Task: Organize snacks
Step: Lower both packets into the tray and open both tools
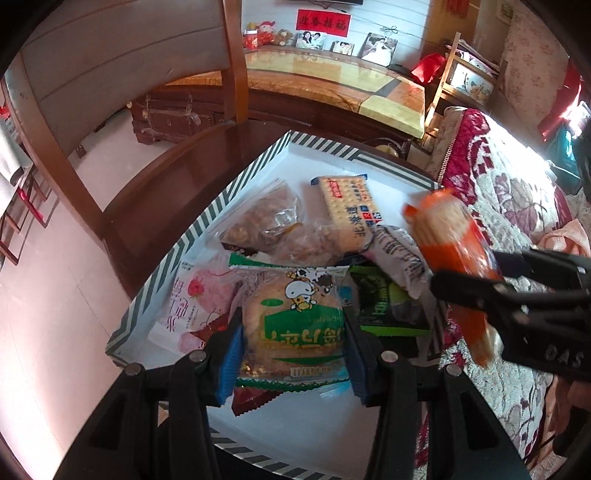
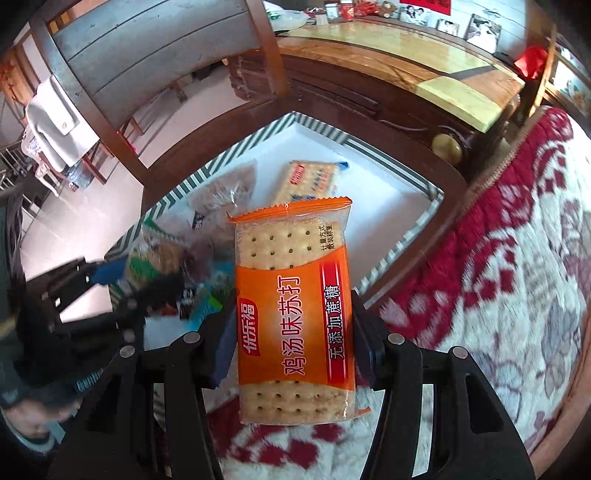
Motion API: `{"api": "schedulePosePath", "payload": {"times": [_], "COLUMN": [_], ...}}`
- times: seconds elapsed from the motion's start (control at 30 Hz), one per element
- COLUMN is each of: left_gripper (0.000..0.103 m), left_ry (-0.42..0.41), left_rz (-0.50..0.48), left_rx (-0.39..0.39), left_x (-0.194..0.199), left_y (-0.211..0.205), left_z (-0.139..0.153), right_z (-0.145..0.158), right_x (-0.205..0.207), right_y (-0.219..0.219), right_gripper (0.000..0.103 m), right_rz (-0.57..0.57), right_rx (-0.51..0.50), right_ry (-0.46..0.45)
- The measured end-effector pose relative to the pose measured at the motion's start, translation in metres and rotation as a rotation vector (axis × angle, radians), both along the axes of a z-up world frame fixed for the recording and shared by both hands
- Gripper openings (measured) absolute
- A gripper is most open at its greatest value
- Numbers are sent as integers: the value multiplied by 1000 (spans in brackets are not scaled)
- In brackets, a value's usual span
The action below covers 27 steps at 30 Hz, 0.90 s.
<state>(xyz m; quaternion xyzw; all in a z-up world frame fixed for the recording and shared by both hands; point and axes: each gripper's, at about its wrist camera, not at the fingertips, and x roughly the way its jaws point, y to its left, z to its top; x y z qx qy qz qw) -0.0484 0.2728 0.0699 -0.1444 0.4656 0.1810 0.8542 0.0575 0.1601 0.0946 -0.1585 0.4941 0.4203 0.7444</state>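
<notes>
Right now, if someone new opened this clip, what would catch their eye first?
Probably the orange soda cracker packet, upright and clamped in the right tool, filling the middle of the right wrist view. Next, the green-labelled round cake packet gripped by the left tool above the white tray with a striped rim, where other snack packets lie heaped. A red floral blanket lies to the tray's right.

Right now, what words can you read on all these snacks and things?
"优乐福", "鸡汤味苏打", "无添加蔗糖": orange cracker pack, gripped by the right gripper.
"DAS": right gripper's body.
Green pastry pack in the left gripper: upside down, unreadable.
Blue cracker pack: too small.
Red wall banner: blurred.
</notes>
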Motion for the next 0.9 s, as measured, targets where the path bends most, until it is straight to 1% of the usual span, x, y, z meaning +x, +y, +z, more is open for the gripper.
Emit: {"api": "schedulePosePath", "payload": {"times": [0.13,0.27,0.33,0.47,0.53,0.6,0.67,0.77,0.87,0.9], "left_gripper": [51,51,52,52,52,56,71,79,85,85], "left_ry": [7,13,15,18,24,33,40,35,33,30], "left_rz": [5,8,10,15,16,18,23,27,29,26], "left_rx": [-8,-14,-15,-13,-10,-5,0,0,10,11], "left_x": [0,0,0,1,2,4,5,4,3,2], "left_y": [3,5,6,6,6,5,4,4,1,-1], "left_z": [-3,-6,-7,-7,-8,-9,-9,-8,-6,-5], "right_z": [-10,-25,-27,-27,-27,-26,-25,-19,-11,-6], "right_x": [7,12,14,21,21,19,19,18,16,14], "right_y": [23,44,50,61,68,70,68,59,47,41], "right_gripper": [53,53,54,54,54,54,56,60,60,60], "right_rz": [16,24,20,9,22,21,5,-17,-41,-53], "right_rx": [-26,-31,-28,-14,-13,2,20,55,95,110], "right_ry": [12,48,42,61,66,83,98,100,92,88]}}
